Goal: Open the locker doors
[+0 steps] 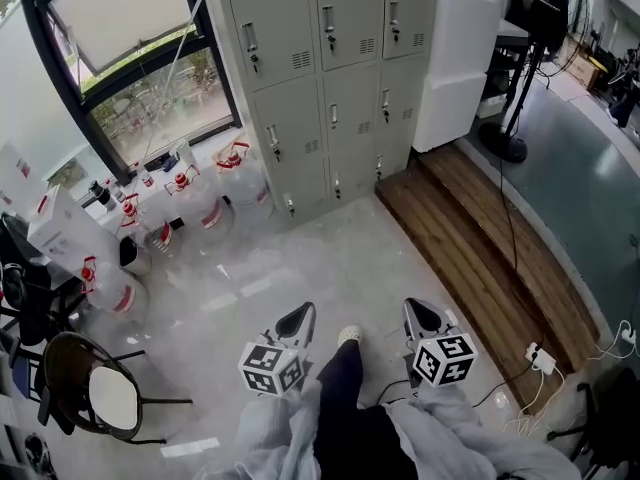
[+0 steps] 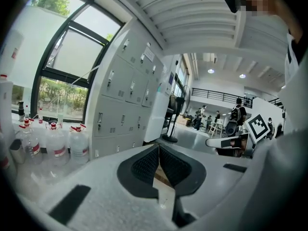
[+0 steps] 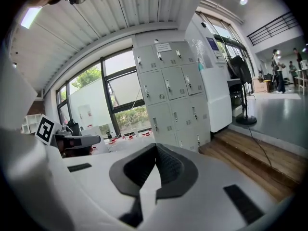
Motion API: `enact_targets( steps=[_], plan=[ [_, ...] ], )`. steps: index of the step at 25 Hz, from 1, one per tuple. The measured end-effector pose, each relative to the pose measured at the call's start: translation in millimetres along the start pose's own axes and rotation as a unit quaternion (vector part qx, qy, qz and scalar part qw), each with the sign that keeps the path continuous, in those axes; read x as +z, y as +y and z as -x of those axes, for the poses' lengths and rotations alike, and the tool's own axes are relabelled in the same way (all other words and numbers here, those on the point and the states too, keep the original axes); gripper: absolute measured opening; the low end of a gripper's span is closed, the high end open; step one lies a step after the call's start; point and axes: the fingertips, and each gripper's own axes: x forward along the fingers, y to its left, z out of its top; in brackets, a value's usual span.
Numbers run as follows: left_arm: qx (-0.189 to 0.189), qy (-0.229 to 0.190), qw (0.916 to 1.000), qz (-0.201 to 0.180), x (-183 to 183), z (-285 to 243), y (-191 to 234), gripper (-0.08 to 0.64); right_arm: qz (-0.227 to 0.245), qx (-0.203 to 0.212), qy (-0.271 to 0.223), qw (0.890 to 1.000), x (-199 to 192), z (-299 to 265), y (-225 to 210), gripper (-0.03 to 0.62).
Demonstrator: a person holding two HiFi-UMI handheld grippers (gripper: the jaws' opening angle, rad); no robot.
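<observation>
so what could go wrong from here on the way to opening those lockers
1. The water bottles crowd the floor left of the lockers; a step there could knock them over.
2. The wooden step on the right carries a cable, likely a trip hazard.
3. The left gripper and right gripper are both shut and empty; they may bump the small handles unless opened first.

water jugs (image 1: 236, 166), black chair (image 1: 112, 398), wooden platform (image 1: 470, 248), power strip (image 1: 540, 358)

It was a large industrial hall, workshop-like: a bank of grey metal lockers (image 1: 330, 78) beside tall windows (image 1: 150, 98), water jugs (image 1: 235, 163) on the polished floor (image 1: 330, 268), a corrugated ceiling (image 3: 120, 13), and a railed mezzanine (image 2: 216, 94).
</observation>
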Motion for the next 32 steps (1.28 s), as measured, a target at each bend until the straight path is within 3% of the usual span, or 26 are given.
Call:
enact_targets(
  steps=[13, 32],
  plan=[
    [-0.004, -0.010, 0.9999, -0.002, 72, -97, 71, 0.012, 0.007, -0.006, -0.010, 1.000, 76, -107, -36, 0.000],
    [-0.038, -0.001, 0.9990, -0.023, 126, -227, 129, 0.012, -0.003, -0.035, -0.024, 0.999, 132, -219, -103, 0.000]
  ],
)
